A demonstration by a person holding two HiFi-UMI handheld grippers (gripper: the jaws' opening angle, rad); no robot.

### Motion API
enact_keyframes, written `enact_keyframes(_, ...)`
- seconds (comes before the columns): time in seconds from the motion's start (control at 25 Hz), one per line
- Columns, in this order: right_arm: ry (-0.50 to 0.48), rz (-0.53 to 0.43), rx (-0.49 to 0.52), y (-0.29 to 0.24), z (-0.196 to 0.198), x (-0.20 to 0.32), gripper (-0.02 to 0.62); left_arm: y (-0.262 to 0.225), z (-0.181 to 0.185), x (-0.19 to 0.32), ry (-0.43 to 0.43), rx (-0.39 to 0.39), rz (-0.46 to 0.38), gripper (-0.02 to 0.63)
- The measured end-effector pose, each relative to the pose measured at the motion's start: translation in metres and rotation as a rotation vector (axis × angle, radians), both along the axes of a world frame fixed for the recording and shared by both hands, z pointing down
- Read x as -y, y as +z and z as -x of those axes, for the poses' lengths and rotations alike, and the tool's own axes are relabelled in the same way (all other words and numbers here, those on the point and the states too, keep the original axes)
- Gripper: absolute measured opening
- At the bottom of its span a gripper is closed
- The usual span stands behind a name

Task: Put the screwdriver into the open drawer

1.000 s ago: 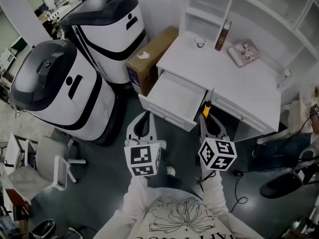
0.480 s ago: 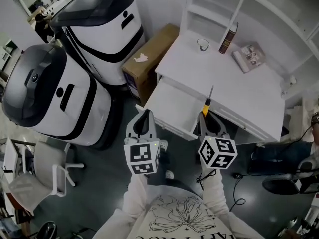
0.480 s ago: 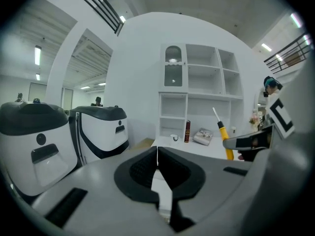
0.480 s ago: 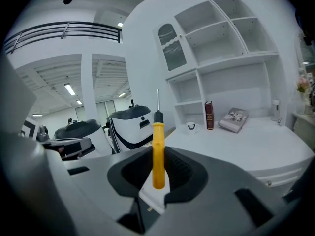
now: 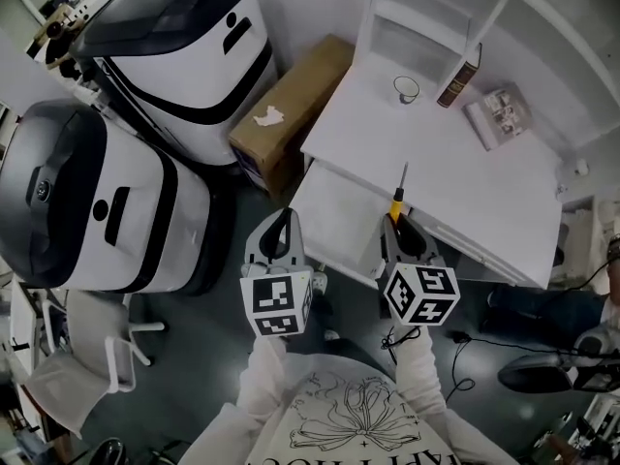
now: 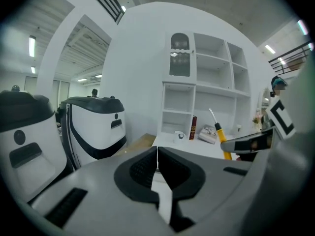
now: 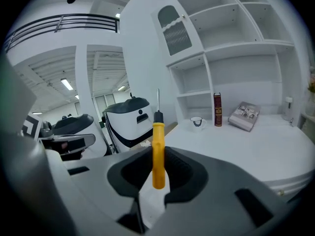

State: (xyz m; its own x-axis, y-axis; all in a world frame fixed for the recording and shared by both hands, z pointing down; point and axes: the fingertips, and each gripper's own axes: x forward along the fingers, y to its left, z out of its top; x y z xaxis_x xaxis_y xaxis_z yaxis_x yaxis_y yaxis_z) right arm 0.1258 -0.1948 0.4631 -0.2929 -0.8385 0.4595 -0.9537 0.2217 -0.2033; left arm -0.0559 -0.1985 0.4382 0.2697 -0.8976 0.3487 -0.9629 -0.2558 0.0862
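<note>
- Screwdriver (image 5: 397,200): its yellow handle is clamped between the fingers of the right gripper (image 5: 399,226), with the metal shaft sticking out ahead of them toward the tabletop (image 5: 436,153).
- From the right gripper view, the screwdriver (image 7: 158,151) stands almost upright in the frame. The right gripper (image 7: 158,168) is closed on the lower part of the handle, so the tool's long axis runs along the way the gripper points.
- Open drawer (image 5: 334,206): from the head view it lies just left of the shaft, with the tip showing near its right edge. How high the tool hangs above it I cannot tell.
- By my reckoning, the coming move turns on carrying the tool a little to the left and down, so that its whole length lands inside the drawer walls.
- Left gripper (image 5: 279,223): it hangs beside the drawer's near left corner. Its fingers are pressed together on nothing, as the left gripper view shows (image 6: 157,159).
- Farther back on the tabletop a mug (image 5: 407,89), an upright book (image 5: 458,66) and a booklet (image 5: 499,114) stand well clear of the drawer.
</note>
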Motion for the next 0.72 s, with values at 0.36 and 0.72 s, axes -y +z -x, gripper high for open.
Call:
enact_keyframes(0.36,-0.029,0.081,-0.016,0.038,0.013,0.051,0.069,0.043,0.013,0.052,0.009,0.002,0.091,0.006)
enact_keyframes(0.72,-0.090,0.182,-0.050,0.089,0.019,0.070,0.069,0.088,0.016,0.068,0.020,0.012,0.184,0.006)
